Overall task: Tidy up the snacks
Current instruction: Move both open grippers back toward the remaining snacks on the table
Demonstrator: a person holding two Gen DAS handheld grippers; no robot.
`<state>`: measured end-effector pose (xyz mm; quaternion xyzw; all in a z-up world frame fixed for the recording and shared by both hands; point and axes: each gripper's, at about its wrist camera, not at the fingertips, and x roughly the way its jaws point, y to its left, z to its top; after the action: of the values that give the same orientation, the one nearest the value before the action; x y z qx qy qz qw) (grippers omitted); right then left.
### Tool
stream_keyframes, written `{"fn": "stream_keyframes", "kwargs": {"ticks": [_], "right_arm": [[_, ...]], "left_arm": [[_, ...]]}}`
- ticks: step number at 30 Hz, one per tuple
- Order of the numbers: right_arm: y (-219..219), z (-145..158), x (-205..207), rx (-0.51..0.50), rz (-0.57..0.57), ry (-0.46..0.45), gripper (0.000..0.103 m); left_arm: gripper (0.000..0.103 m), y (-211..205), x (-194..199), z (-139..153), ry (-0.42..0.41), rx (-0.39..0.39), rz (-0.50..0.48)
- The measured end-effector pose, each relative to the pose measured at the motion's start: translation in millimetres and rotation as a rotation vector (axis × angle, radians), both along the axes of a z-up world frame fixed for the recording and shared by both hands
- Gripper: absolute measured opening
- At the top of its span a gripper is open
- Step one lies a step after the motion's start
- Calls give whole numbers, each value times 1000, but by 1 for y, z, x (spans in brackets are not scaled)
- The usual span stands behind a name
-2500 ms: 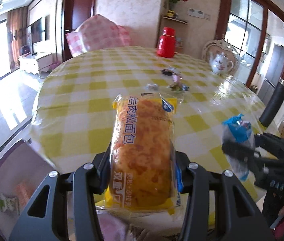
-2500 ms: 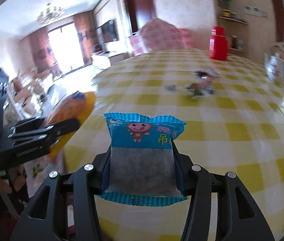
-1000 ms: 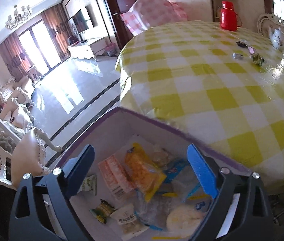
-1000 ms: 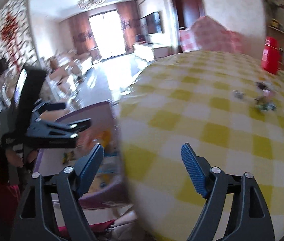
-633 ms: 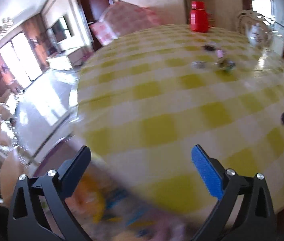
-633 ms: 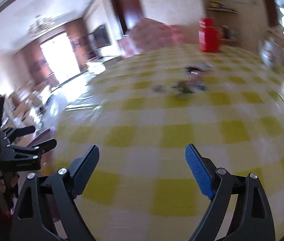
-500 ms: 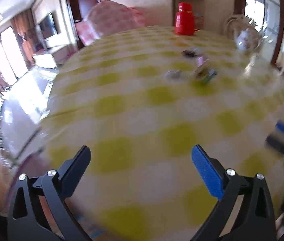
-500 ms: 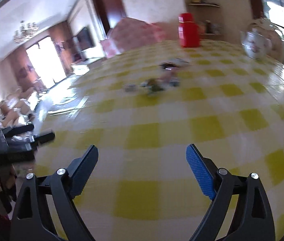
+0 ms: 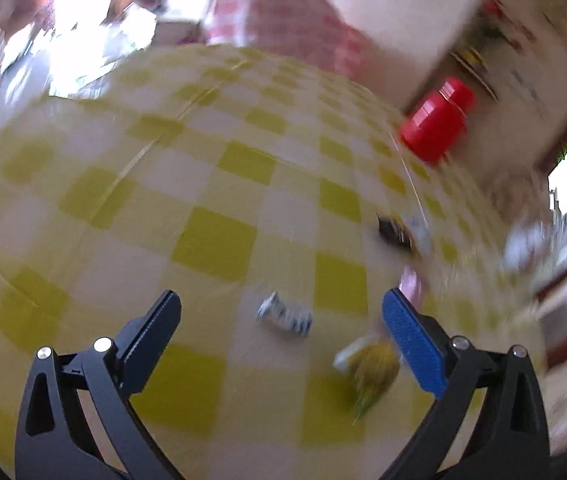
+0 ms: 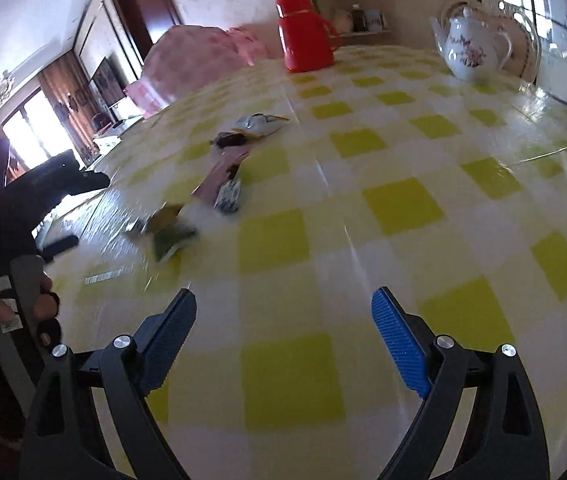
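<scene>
Wide apart and empty, my left gripper (image 9: 281, 316) frames a small blue-and-white sweet (image 9: 283, 316) at lower centre, a yellow-green packet (image 9: 371, 364) just right of it. My right gripper (image 10: 283, 316), equally spread, holds nothing over the yellow-checked table (image 10: 403, 200); the snacks (image 10: 219, 176) lie scattered at centre left, below the red flask (image 10: 303, 34).

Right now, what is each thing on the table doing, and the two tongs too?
Left tongs: open, holding nothing.
Right tongs: open, holding nothing.
Red thermos: upright, lid on.
White teapot: upright, lid on.
Blue-and-white candy: lying flat, wrapped.
Green-and-yellow snack packet: lying flat, blurred.
Pink packet: lying flat.
White snack packet: lying flat.
</scene>
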<state>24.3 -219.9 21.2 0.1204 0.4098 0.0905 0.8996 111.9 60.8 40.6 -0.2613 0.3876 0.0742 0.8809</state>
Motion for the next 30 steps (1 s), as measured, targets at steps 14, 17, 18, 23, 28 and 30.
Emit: {"fn": "stream_keyframes", "kwargs": {"ticks": [14, 17, 18, 23, 28, 30], "right_arm": [[-2, -1, 126, 48, -28, -42, 87], [18, 2, 163, -55, 39, -72, 87], [23, 2, 175, -91, 65, -71, 87], [24, -2, 237, 61, 112, -46, 87], [61, -6, 272, -109, 213, -44, 87], [71, -10, 278, -183, 252, -37, 86]], "left_arm": [[101, 32, 64, -22, 16, 91, -37], [101, 31, 66, -24, 24, 77, -64], [101, 30, 67, -25, 30, 85, -77], [101, 32, 71, -28, 46, 64, -106], [101, 36, 71, -29, 64, 44, -95], [101, 35, 71, -29, 69, 44, -95]]}}
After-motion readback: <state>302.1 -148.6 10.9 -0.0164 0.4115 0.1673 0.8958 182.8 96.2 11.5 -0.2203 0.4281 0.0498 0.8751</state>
